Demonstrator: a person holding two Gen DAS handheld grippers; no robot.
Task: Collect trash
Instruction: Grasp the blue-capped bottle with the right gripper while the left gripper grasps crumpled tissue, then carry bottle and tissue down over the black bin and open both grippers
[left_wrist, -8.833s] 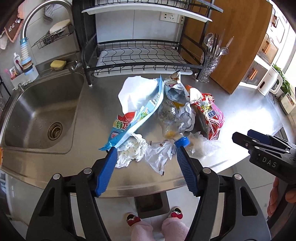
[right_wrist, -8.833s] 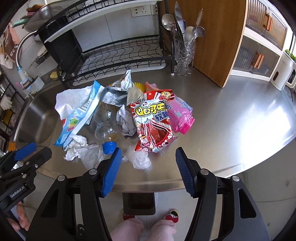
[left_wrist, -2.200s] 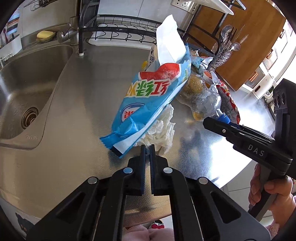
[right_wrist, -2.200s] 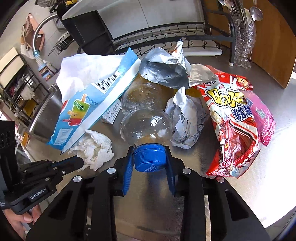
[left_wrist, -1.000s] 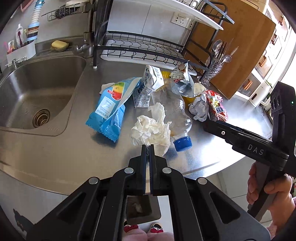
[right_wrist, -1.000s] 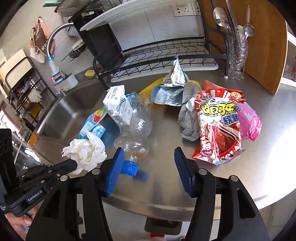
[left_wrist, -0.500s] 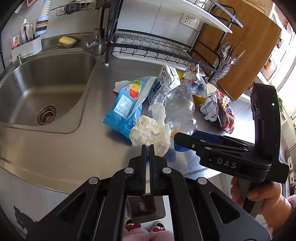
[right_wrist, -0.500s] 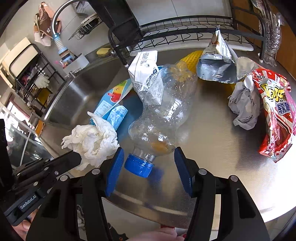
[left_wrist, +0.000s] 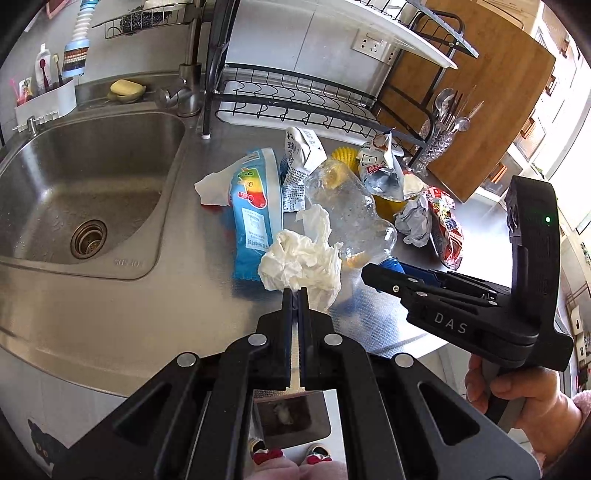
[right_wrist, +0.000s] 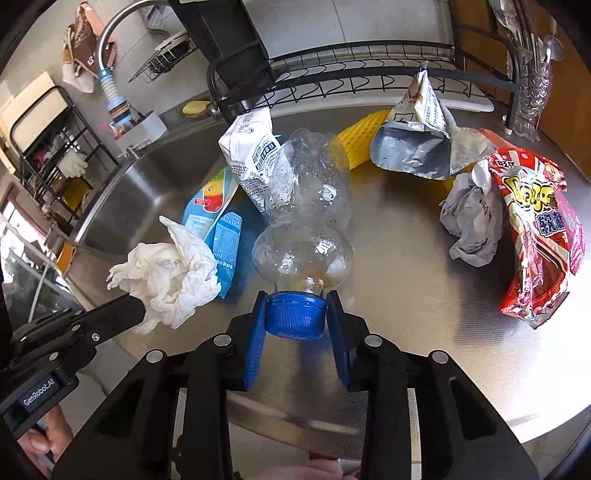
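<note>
The right gripper (right_wrist: 297, 325), just closing on the bottle's cap (right_wrist: 294, 313) (left gripper (left_wrist: 295, 295) clenches tissue (left_wrist: 301, 260)), could slip off that smooth cap.

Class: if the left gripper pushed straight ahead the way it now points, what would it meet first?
The crumpled white tissue already pinched in the left gripper; just beyond, probably the blue ice-pop wrapper or steel countertop, though depth is unclear.

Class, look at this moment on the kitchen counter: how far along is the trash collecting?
Done: nothing visibly binned yet. In hand: the left gripper is shut on the crumpled tissue; the right gripper, whose jaws have just been closing, clamps the blue cap of the clear plastic bottle. Left on the counter: milk carton, blue ice-pop wrapper, silver foil bag, red snack bag.
</note>
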